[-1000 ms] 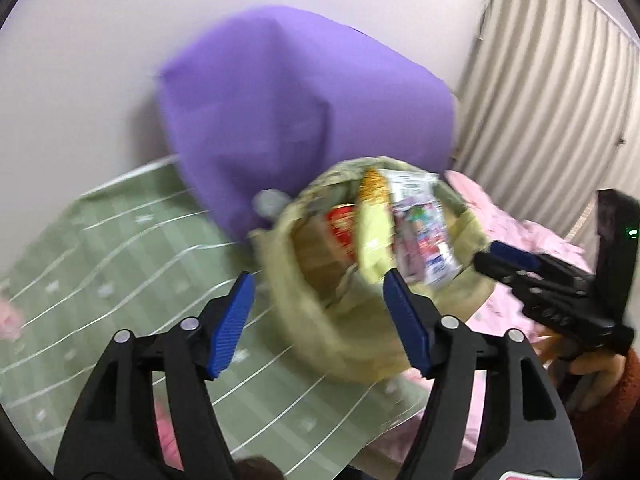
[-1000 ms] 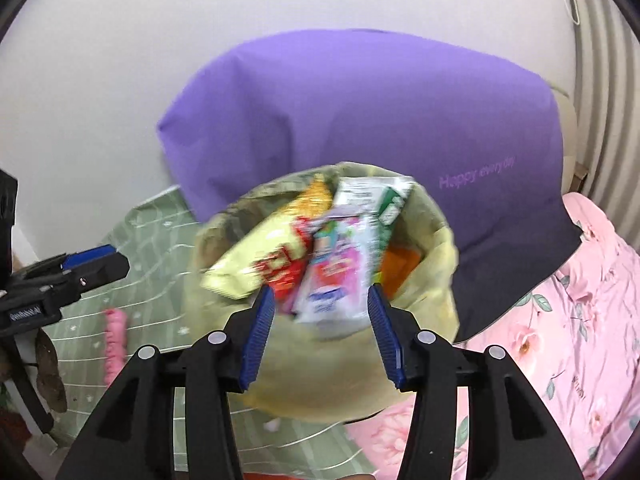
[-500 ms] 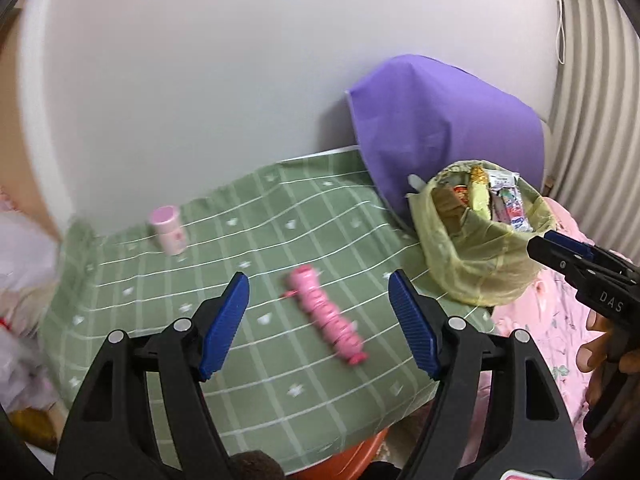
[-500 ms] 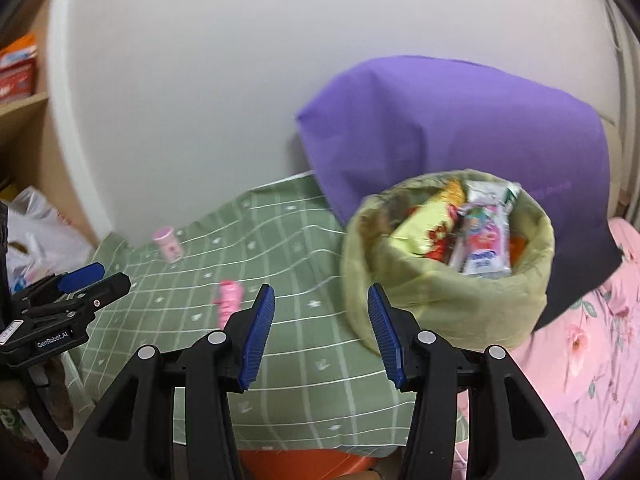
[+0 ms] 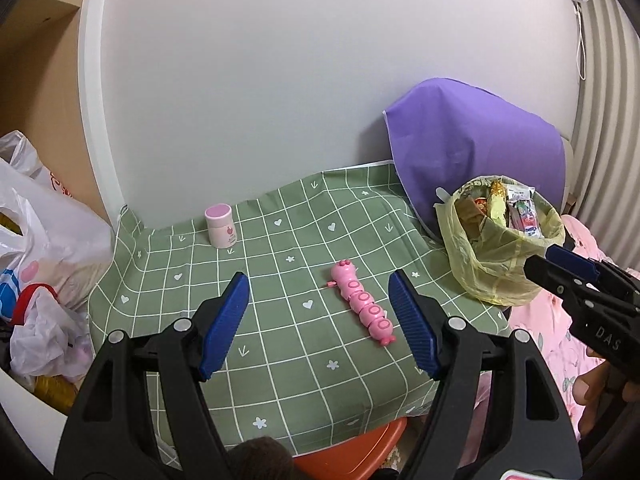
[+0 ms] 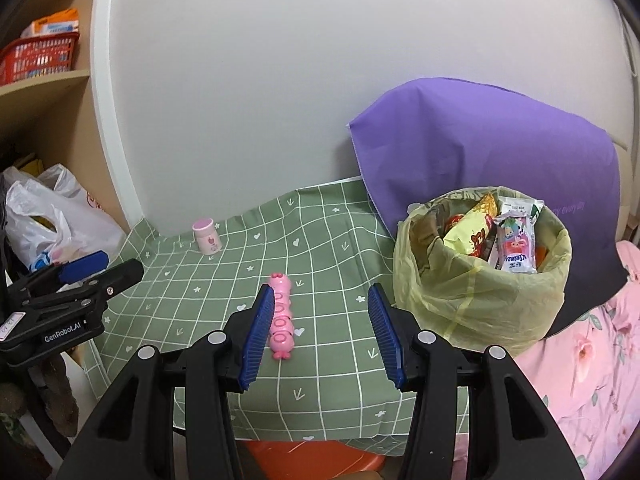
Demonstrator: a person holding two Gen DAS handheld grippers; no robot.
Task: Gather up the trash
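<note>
Green checked cloth [image 5: 280,320] covers the worktop, which stands against a pale wall. Purple fabric [image 6: 500,152] is draped at the far right corner, directly behind the bin. To the left of the worktop, white plastic bags [image 5: 44,240] are heaped below a wooden shelf holding a red basket [image 6: 36,58]. An orange stool [image 6: 312,456] shows under the near edge of the cloth. Pink floral bedding [image 6: 592,360] lies to the right.

On the worktop: a small pink-lidded jar [image 5: 221,225] stands upright at the far left, well apart from everything else. A pink caterpillar toy [image 5: 362,304] lies flat near the middle, lengthwise toward the wall. The trash bin [image 6: 480,280], lined with a yellowish bag, stands at the right edge and is filled above its rim with snack wrappers [image 6: 514,244]. Nothing stands between either tool and the bin.

Left tongs [image 5: 320,320]: jaws spread wide, holding nothing, raised over the near edge. In the left wrist view the toy appears between the pads, nearer the right one; the bin lies well to the right.

Right tongs [image 6: 322,330]: jaws apart, holding nothing. In the right wrist view the toy sits just beside the left pad, partly hidden by it; the bin stands just right of the right pad.
</note>
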